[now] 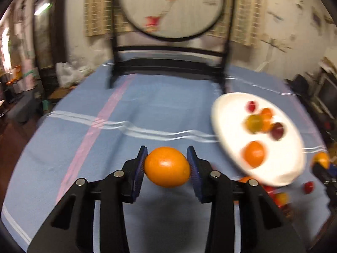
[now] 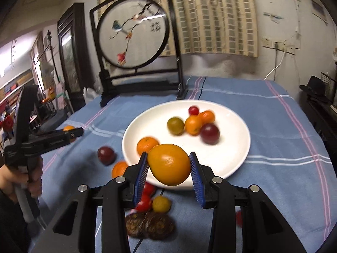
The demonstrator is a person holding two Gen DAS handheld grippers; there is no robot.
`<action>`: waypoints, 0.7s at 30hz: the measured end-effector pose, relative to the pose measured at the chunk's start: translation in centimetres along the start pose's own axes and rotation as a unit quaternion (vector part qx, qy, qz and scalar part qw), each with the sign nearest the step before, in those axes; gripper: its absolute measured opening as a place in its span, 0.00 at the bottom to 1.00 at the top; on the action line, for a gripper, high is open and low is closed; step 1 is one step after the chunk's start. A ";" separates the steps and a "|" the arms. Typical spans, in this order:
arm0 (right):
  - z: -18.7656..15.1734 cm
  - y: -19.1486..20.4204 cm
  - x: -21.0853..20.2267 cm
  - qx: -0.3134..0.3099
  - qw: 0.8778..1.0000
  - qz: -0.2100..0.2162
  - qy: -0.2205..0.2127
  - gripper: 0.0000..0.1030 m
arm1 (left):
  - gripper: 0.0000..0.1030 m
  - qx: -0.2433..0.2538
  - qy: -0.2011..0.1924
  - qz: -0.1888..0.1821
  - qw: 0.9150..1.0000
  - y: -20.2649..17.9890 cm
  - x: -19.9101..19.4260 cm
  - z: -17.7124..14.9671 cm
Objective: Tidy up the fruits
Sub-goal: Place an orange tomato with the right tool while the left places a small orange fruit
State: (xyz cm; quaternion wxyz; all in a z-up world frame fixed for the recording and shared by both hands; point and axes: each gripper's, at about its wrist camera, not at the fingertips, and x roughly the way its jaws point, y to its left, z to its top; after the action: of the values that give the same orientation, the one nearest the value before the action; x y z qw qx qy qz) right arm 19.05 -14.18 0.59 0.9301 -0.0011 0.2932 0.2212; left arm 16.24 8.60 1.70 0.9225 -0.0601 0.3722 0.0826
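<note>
Your left gripper (image 1: 167,166) clamps an orange (image 1: 167,166) between both pads, held above the blue tablecloth (image 1: 126,105), well left of the white plate (image 1: 227,109). Your right gripper (image 2: 168,164) grips a second orange (image 2: 169,164) over the plate's near rim. On the plate lie a tangerine (image 2: 147,145) and five smaller fruits; more fruit sits on the cloth just beside the plate's near-left edge.

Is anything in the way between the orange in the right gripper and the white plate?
Nothing visible blocks it. The right gripper holds the orange just over the plate's near rim, with bare white space behind it.
</note>
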 end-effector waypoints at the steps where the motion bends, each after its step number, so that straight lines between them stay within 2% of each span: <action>1: 0.2 -0.2 0.1 0.001 1.000 -0.004 -0.007 0.39 | 0.37 0.004 0.004 -0.008 1.000 -0.9 0.4 0.4; 3: 0.3 -0.6 0.5 0.001 1.000 -0.015 -0.013 0.39 | 0.37 0.018 0.004 -0.016 1.000 -3.0 1.3 1.0; 6: -0.2 -1.3 1.7 0.010 1.000 -0.019 0.004 0.39 | 0.37 0.037 0.010 -0.024 0.999 -6.0 3.3 1.9; 13: -1.1 -2.2 4.3 0.028 0.999 -0.020 0.042 0.39 | 0.37 0.054 0.023 -0.047 0.997 -10.2 6.2 2.4; 14: -1.2 -2.3 4.6 0.030 0.998 -0.023 0.044 0.42 | 0.38 0.055 0.029 -0.049 0.997 -10.5 6.6 2.2; 16: -1.4 -2.4 4.7 0.033 0.998 -0.026 0.047 0.51 | 0.61 0.055 0.030 -0.046 0.997 -10.6 6.7 1.8; 17: -1.5 -2.4 4.5 0.035 0.998 -0.026 0.045 0.54 | 0.64 0.058 0.017 -0.038 0.997 -10.6 6.4 1.5; 19: -1.4 -2.5 4.1 0.041 0.998 -0.019 0.042 0.56 | 0.71 0.071 -0.008 -0.019 0.997 -10.6 5.6 1.2; 21: -1.6 -2.4 3.6 0.046 0.998 -0.013 0.042 0.57 | 0.75 0.076 -0.016 -0.016 0.997 -10.2 4.7 1.1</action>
State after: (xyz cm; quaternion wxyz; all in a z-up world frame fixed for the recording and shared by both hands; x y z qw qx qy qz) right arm 21.85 -15.10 -2.98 0.9188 0.0284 0.3418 0.1957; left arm 22.36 -0.70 -0.30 0.9316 0.0052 0.3613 0.0405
